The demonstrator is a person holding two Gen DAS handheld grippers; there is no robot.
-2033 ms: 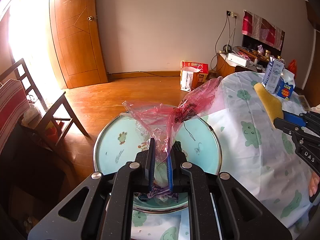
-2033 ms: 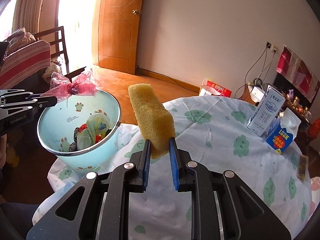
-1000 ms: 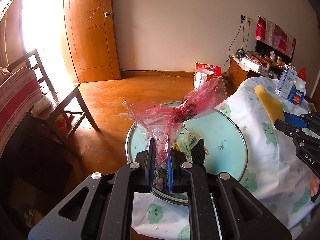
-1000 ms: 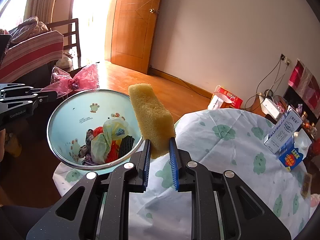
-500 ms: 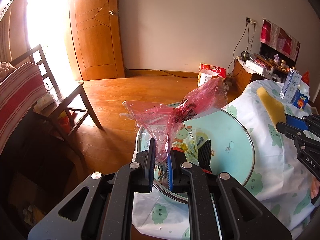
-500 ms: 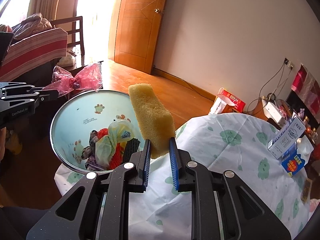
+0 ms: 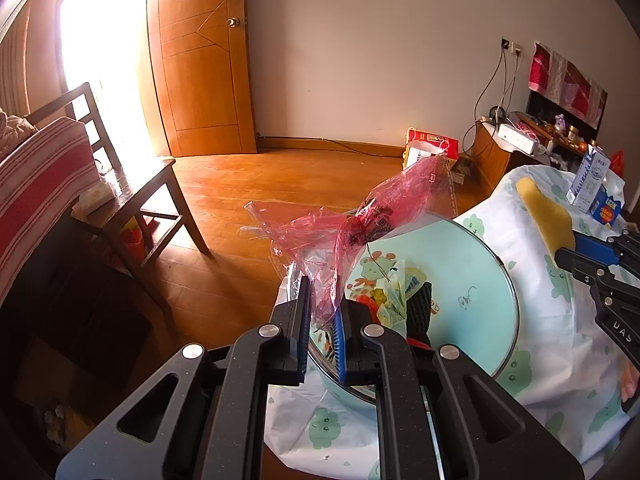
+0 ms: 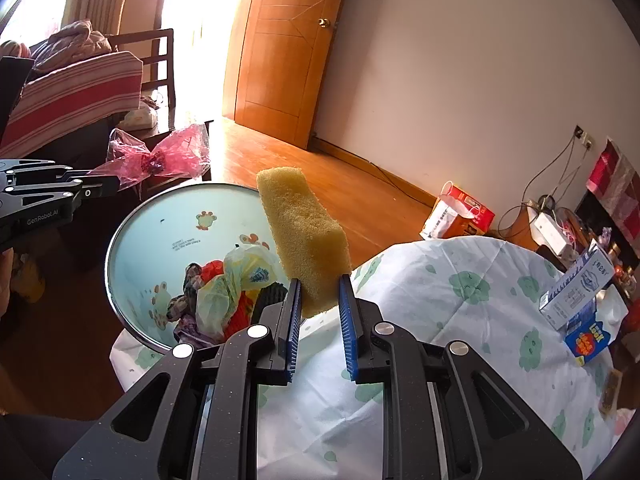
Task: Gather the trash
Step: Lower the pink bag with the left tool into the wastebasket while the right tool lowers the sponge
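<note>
Lived-in home, living or dining room. Wooden plank floor and panelled wooden door with round knob, far ahead of fingers. Dark wooden chair left of fingers, striped red-and-white cloth draped over it. Bench right of fingers under white cloth printed with green cartoon shapes; milk carton and snack box on far side. Low cabinet by wall, cluttered, cables running up to socket.
</note>
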